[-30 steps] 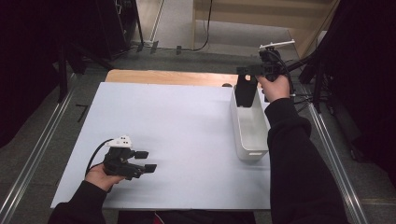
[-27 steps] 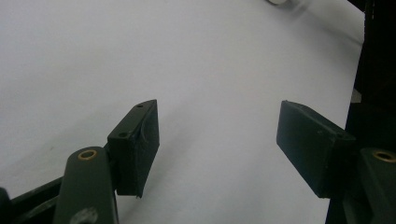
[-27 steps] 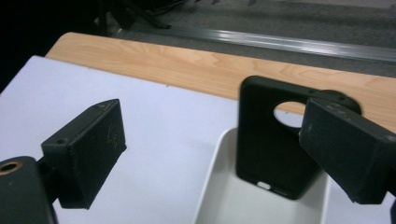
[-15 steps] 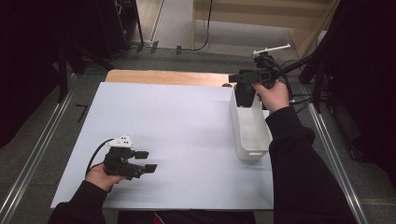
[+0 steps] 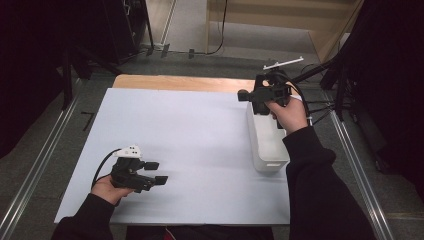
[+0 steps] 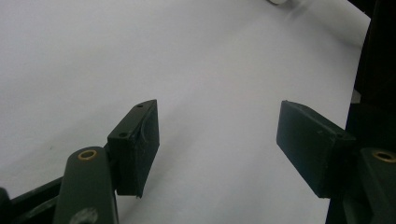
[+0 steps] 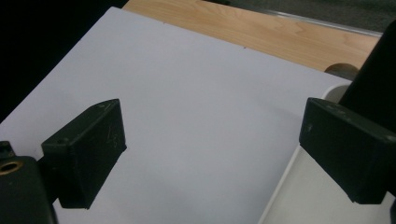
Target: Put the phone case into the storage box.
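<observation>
White bin [image 5: 267, 145] lies just below the open right gripper [image 5: 252, 95].

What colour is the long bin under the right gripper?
White: the bin is plain white, best seen in the high view, with the right gripper above its far end.

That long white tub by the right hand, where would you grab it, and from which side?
Probably by a long side wall, coming from above. The tub is an open, narrow trough with thin upright walls, so one of the fingers can slip inside and the other outside the rim. The wall facing the bare white sheet looks easiest, and the open right gripper already hovers at the tub's far end.
</observation>
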Tool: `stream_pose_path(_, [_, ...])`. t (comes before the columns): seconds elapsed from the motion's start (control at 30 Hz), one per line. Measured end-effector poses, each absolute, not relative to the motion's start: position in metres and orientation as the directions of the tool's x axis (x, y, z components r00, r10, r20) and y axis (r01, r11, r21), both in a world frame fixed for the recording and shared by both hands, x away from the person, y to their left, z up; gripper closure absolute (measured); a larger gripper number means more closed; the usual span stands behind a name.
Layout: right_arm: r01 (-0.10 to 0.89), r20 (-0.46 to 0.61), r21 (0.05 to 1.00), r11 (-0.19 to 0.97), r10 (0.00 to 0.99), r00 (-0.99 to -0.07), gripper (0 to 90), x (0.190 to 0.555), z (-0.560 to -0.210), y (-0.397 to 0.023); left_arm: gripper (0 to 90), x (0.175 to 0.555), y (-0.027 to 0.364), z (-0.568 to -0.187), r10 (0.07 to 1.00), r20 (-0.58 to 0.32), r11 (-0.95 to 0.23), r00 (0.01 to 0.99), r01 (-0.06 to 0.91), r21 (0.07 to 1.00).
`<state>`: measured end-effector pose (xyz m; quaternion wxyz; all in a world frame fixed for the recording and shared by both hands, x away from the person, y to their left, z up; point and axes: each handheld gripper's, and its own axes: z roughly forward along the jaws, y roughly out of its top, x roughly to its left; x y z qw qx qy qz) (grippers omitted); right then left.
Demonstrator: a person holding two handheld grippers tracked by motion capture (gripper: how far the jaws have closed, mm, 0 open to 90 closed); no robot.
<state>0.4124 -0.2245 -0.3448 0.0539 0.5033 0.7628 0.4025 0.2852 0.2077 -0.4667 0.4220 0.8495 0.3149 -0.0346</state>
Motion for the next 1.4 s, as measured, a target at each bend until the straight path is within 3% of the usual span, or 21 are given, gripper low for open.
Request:
stream_pose_path(0.37, [0.713,0.336,0.672,0.201,0.776,-0.534,5.6,0.391,-0.359,-0.214,29.5,0.285,0.208,-0.467,0.507,-0.325,-0.445,0.798,0.566,0.694])
stream_pose_path(0.43, [0.709,0.382,0.679,0.190,0.732,-0.563,5.6,0.383,-0.362,-0.211,29.5,0.285,0.208,-0.467,0.507,-0.323,-0.446,0.799,0.564,0.695])
stream_pose_path(1.4, [0.662,0.364,0.707,0.247,0.675,-0.641,5.7,0.344,-0.406,-0.191,29.5,0.285,0.209,-0.465,0.500,-0.326,-0.445,0.803,0.560,0.698])
